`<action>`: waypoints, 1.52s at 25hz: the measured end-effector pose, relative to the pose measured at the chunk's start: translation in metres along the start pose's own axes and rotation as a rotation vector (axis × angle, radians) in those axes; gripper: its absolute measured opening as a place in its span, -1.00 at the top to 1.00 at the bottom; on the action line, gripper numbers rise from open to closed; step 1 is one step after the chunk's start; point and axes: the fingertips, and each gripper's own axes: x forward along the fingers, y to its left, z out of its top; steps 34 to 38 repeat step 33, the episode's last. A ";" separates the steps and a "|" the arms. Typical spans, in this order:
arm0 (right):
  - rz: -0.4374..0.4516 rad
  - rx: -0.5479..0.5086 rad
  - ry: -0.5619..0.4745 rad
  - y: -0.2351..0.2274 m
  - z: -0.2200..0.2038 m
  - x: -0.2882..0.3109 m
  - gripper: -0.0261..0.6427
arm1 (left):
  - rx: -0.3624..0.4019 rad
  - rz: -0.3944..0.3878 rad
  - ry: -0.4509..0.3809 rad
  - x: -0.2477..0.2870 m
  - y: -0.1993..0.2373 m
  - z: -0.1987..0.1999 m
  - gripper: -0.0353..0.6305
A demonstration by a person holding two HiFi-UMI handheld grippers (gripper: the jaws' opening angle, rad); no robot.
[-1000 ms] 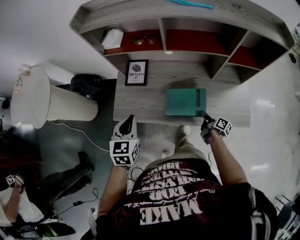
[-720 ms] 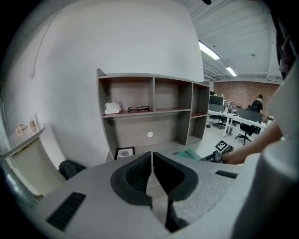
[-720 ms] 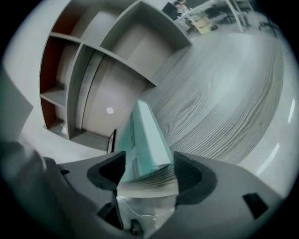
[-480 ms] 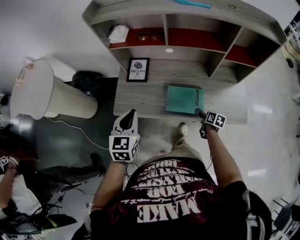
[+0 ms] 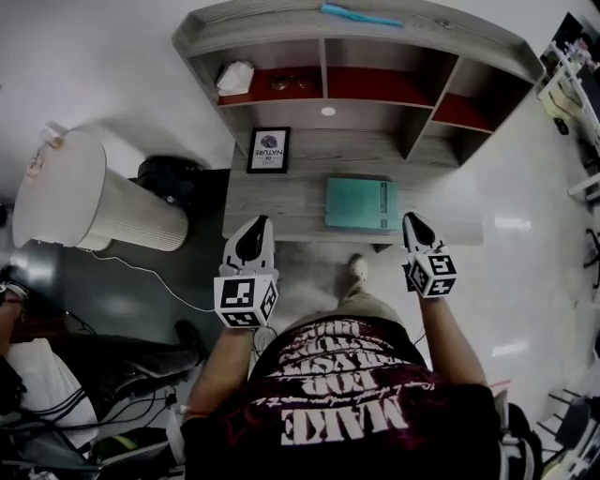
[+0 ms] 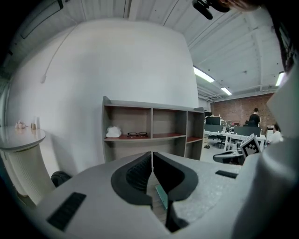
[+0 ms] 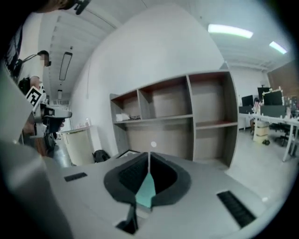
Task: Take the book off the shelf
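Head view: teal book (image 5: 361, 204) flat on tabletop (image 5: 281, 202), likely stiff, light; pinch near edge. Left tongs (image 5: 258, 223) together; right tongs (image 5: 410, 219) just closed, nothing between.

Dark maroon T-shirt (image 5: 349, 412) with big white lettering, khaki trousers (image 5: 364, 305); left hand-held gripper (image 5: 258, 221) and right hand-held gripper (image 5: 410, 217) pale grey, black-jawed, each bearing a black-and-white marker cube (image 5: 246, 302)

shelf unit (image 5: 281, 21) | lower board (image 5: 441, 211): teal book (image 5: 361, 203), framed picture (image 5: 269, 150) | cubby (image 5: 258, 97): white cloth (image 5: 234, 78), glasses (image 5: 286, 83)
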 end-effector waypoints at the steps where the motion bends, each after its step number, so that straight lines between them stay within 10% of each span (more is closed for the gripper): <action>1: -0.004 -0.019 -0.032 0.005 0.014 -0.009 0.91 | 0.005 -0.001 -0.013 -0.001 -0.001 0.004 0.84; 12: 0.020 -0.145 -0.214 0.057 0.118 -0.078 0.91 | 0.000 -0.078 -0.091 -0.019 -0.018 0.032 0.84; 38: 0.044 -0.124 -0.120 0.046 0.106 -0.050 0.91 | -0.016 -0.120 -0.028 0.021 -0.033 0.012 0.84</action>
